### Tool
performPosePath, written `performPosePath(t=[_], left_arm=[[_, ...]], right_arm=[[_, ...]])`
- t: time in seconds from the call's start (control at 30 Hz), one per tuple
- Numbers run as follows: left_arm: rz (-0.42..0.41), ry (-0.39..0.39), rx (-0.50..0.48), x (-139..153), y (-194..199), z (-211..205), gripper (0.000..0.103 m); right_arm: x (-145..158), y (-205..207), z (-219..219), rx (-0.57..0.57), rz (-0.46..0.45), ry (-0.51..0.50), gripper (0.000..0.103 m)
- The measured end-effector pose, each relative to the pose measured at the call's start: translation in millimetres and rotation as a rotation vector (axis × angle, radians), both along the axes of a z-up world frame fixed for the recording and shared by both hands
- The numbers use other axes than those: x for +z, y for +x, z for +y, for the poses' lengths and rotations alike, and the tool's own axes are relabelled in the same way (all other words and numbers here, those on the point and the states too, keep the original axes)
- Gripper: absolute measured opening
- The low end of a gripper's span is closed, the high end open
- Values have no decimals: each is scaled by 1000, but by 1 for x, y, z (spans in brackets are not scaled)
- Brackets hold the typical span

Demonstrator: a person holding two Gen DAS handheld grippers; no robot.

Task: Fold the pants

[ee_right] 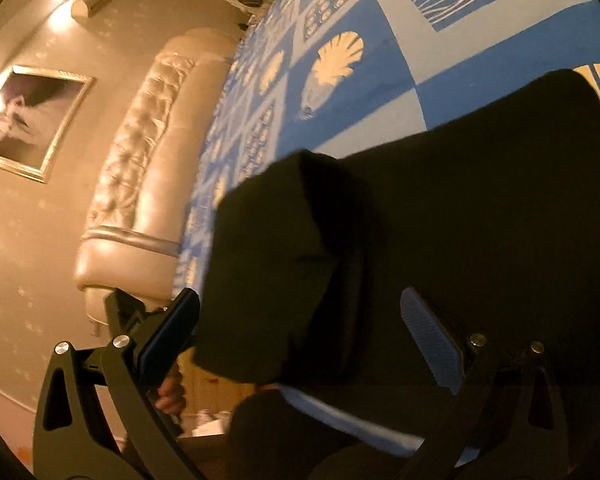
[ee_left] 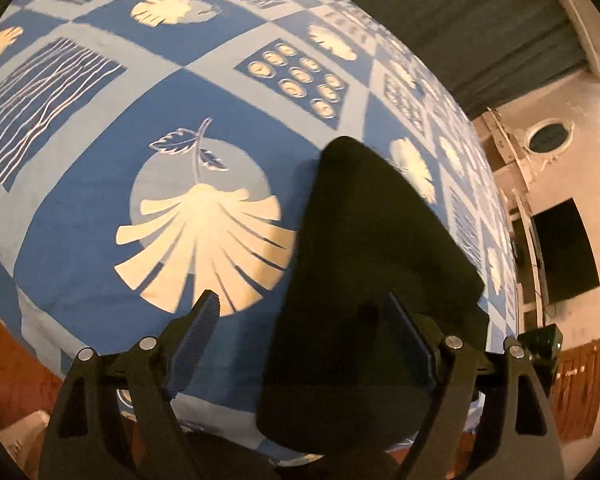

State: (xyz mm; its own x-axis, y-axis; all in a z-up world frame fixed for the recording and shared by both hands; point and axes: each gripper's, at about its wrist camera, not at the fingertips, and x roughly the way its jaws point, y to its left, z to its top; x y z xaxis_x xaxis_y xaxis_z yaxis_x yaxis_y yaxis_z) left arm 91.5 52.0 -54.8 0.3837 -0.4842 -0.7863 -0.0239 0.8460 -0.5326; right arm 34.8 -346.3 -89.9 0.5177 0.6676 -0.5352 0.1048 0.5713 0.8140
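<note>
Black pants (ee_left: pixel 372 264) folded on blue shell-print bedspread (ee_left: pixel 100 240), left gripper (ee_left: pixel 306 332) jaws spread, right gripper (ee_right: pixel 304 328) jaws spread around a fold, tufted headboard (ee_right: pixel 148 152) beyond.

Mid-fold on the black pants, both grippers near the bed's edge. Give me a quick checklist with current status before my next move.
1. Left gripper open: ok.
2. Right gripper open: ok.
3. Black pants lying on the patterned bedspread: ok.
4. Pants between the right gripper's fingers: ok.
5. Pants centred between the left gripper's fingers: not ok, they sit toward one finger.
6. Folded layers aligned: cannot tell, fabric too dark.
</note>
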Motion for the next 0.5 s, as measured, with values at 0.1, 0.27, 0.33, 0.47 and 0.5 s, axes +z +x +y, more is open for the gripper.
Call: performPosePath(t=[0.1,0.27,0.33,0.47,0.5], left_arm=[[-20,19,-11,2,2,-6,82],[-12,39,-33,0,1,-18,82],[-5,39,-39,-1,1,-17,82],[3,38,-35,-3,0,-14,82],[7,34,-33,-4,0,-14,82]], right_arm=[[2,7,14,50,14,-84,101],[2,22,34,85,50,-155,101],[2,28,43,106,51,-158,101],[3,30,50,110,62,-185,99],[4,30,51,107,66,-189,97]])
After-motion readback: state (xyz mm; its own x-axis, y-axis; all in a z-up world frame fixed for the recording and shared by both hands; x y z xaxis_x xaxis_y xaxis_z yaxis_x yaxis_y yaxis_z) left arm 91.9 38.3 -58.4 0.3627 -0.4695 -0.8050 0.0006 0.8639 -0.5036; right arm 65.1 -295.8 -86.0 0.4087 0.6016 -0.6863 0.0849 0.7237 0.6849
